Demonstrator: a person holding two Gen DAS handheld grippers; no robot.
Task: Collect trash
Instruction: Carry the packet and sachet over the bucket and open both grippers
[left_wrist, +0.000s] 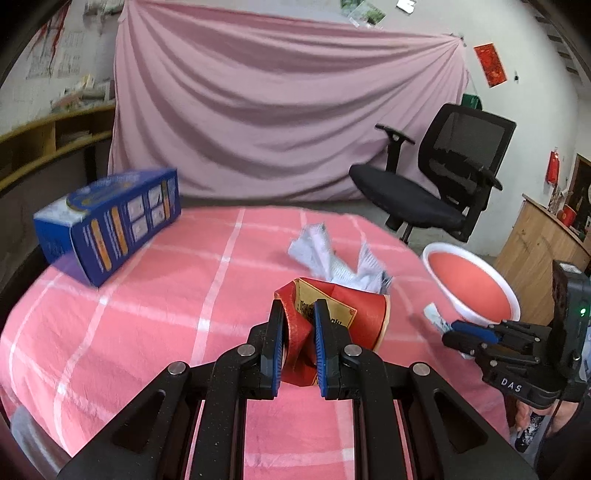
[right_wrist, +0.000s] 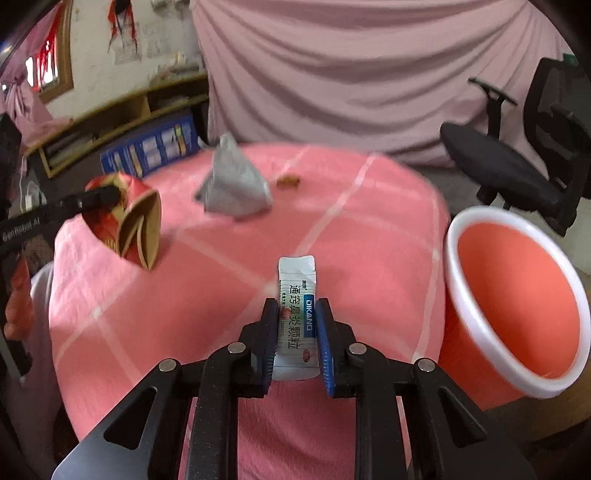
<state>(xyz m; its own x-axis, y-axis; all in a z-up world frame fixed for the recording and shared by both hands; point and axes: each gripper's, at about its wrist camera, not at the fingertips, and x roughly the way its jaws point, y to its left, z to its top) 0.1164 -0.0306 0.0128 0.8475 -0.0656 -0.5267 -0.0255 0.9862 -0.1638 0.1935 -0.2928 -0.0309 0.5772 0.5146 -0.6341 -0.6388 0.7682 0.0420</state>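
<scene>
My left gripper (left_wrist: 298, 314) is shut on a crushed red and gold paper cup (left_wrist: 343, 314), held just above the pink checked tablecloth (left_wrist: 147, 314). From the right wrist view the same cup (right_wrist: 136, 221) shows at the left, pinched by the left gripper's fingers (right_wrist: 99, 195). My right gripper (right_wrist: 297, 314) is shut on a small white medicine sachet (right_wrist: 297, 295) with blue print, held upright over the table's right part. The sachet's tip (left_wrist: 434, 317) shows ahead of the right gripper (left_wrist: 456, 332) in the left wrist view. An orange bin with a white rim (right_wrist: 517, 295) stands at the table's right edge.
Crumpled grey-white paper (left_wrist: 332, 258) lies mid-table, and it also shows as crumpled paper (right_wrist: 232, 184) from the right. A blue box (left_wrist: 107, 221) lies at the far left. A small brown scrap (right_wrist: 288, 181) sits beyond the paper. A black office chair (left_wrist: 436, 177) stands behind the table.
</scene>
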